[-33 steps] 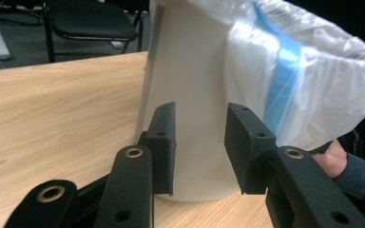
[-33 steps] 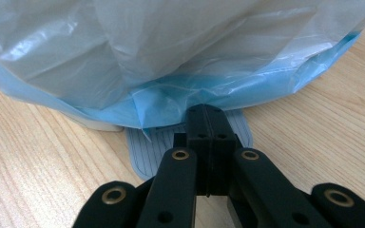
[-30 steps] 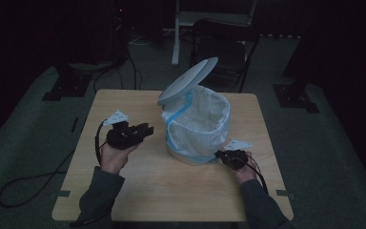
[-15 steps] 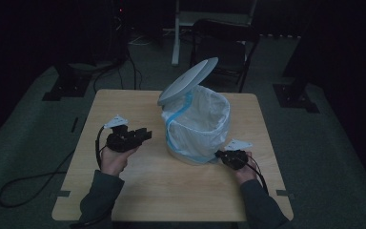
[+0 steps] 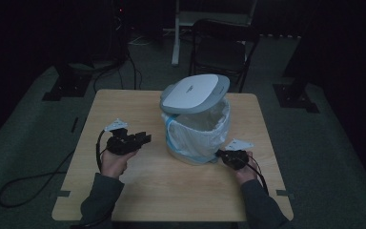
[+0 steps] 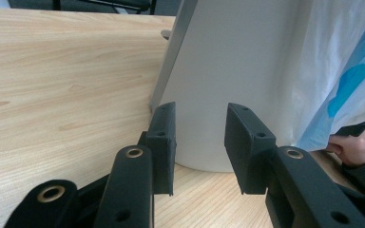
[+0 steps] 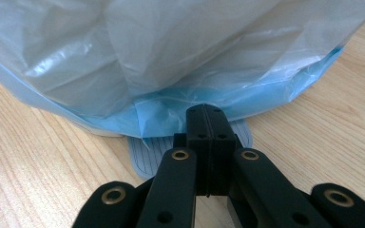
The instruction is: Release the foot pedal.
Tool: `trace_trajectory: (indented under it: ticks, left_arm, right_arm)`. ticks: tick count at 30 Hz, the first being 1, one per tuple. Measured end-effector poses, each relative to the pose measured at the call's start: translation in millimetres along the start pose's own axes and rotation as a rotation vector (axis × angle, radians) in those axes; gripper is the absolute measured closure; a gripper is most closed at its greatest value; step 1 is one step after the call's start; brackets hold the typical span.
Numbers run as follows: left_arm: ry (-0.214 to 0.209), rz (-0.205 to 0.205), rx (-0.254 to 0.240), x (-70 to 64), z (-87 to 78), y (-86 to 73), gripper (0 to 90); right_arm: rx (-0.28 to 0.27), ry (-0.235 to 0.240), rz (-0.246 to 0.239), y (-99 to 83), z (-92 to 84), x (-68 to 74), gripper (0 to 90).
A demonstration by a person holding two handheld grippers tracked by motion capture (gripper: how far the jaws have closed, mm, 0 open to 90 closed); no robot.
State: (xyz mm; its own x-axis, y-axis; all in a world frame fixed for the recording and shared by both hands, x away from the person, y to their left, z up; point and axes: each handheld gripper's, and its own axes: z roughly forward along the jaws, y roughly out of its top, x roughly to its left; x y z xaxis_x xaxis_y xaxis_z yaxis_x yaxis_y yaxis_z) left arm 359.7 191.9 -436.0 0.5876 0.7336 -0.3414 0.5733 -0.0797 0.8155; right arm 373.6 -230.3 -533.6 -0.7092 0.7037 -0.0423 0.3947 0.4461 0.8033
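A white pedal bin lined with a white, blue-hemmed bag stands mid-table. Its grey lid is hinged up and hangs low over the mouth. My left gripper hovers just left of the bin, open, with nothing between its jaws. In the left gripper view my left gripper faces the bin's bare wall. My right gripper is at the bin's front right foot. There my right gripper is shut, jaws pressed together over the grey ribbed pedal, tips against the bag's hem.
The wooden table has bare room in front of and left of the bin. A dark chair stands behind the table. A cable from the left gripper trails over the floor.
The lid has dropped lower over the bin's mouth. My left gripper has sunk slightly toward the table. The right gripper has stayed at the pedal.
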Motion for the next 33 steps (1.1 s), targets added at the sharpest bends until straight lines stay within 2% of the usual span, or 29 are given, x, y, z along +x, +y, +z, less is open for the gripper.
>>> trace_trajectory:
  ticks: [5,9,15,22,25,28,33]
  left_arm:
    - [0.005,-0.016,0.012,5.0,1.1,-6.3,65.1]
    - [0.014,-0.028,0.019,8.8,1.9,-14.3,65.1]
    - [0.045,-0.04,0.033,15.2,2.7,-29.4,64.7]
    - [0.083,-0.03,0.057,16.9,7.8,-43.1,63.7]
    - [0.1,-0.015,0.073,14.8,12.4,-51.9,63.4]
    - [0.126,0.017,0.086,12.3,17.0,-62.0,62.5]
    - [0.153,0.033,0.093,12.2,20.8,-74.0,62.4]
  right_arm:
    - [-0.027,0.003,0.006,2.3,-7.1,-0.2,90.0]
    - [-0.024,-0.023,0.001,1.1,-10.7,-1.5,90.0]
    - [-0.049,-0.074,0.043,-2.6,-20.6,-11.7,90.0]
    - [0.024,-0.166,0.144,-13.1,-17.6,-26.7,90.0]
    - [0.056,-0.191,0.185,-17.5,-13.6,-32.3,90.0]
    - [0.076,-0.208,0.216,-20.6,-10.3,-35.8,90.0]
    - [0.079,-0.226,0.253,-23.1,-6.4,-40.3,86.1]
